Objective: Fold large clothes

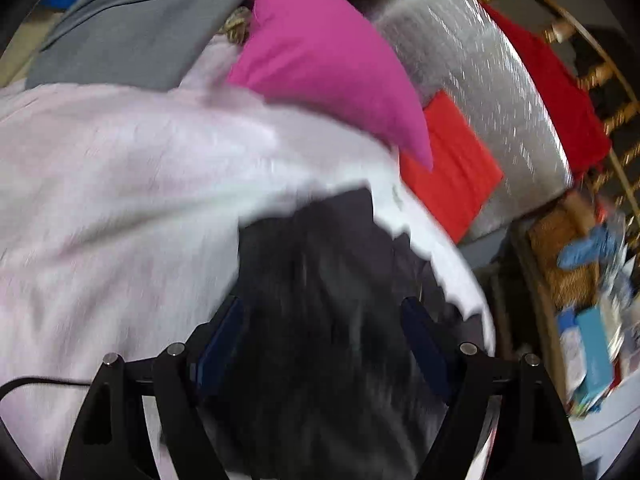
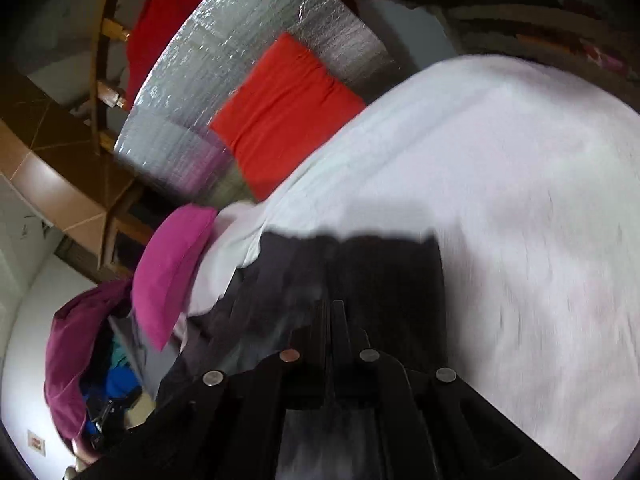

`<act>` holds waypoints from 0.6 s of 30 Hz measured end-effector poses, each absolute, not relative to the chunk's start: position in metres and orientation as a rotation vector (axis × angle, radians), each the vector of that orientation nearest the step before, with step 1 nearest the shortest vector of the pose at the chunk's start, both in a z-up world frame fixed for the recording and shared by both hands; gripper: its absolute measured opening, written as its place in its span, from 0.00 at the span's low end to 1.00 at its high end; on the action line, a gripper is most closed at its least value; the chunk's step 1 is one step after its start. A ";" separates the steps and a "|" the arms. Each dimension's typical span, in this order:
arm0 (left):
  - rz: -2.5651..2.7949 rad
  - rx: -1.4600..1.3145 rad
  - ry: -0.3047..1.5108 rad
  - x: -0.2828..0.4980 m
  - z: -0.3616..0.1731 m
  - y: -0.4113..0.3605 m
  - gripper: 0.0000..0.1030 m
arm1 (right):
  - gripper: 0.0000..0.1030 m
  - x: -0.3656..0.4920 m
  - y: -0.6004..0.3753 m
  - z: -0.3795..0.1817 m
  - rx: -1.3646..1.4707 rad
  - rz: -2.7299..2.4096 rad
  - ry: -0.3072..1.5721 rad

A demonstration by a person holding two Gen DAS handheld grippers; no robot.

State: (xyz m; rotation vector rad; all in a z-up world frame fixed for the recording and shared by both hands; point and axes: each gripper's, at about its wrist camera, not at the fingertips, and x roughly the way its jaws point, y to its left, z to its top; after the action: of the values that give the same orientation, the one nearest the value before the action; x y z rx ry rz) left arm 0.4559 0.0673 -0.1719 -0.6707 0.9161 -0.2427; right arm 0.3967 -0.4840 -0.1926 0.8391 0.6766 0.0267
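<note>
No readable text, brand, number or sign in either view; both are smeared by motion blur. At the lower right of the left wrist view, a light blue box (image 1: 596, 360) among stacked clutter shows faint pale marks too blurred to read; at the lower left of the right wrist view, a small wall plate (image 2: 37, 443) bears a red mark, illegible.
</note>
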 end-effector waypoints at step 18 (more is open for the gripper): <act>-0.067 -0.850 1.012 0.365 -0.232 0.070 0.79 | 0.99 0.290 -0.431 -0.238 1.203 0.124 0.655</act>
State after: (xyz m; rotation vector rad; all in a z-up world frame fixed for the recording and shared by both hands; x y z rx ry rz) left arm 0.3645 0.0701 -0.2316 -0.8496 1.0123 -0.0667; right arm 0.2903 -0.4306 -0.2379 1.2027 0.6553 0.1244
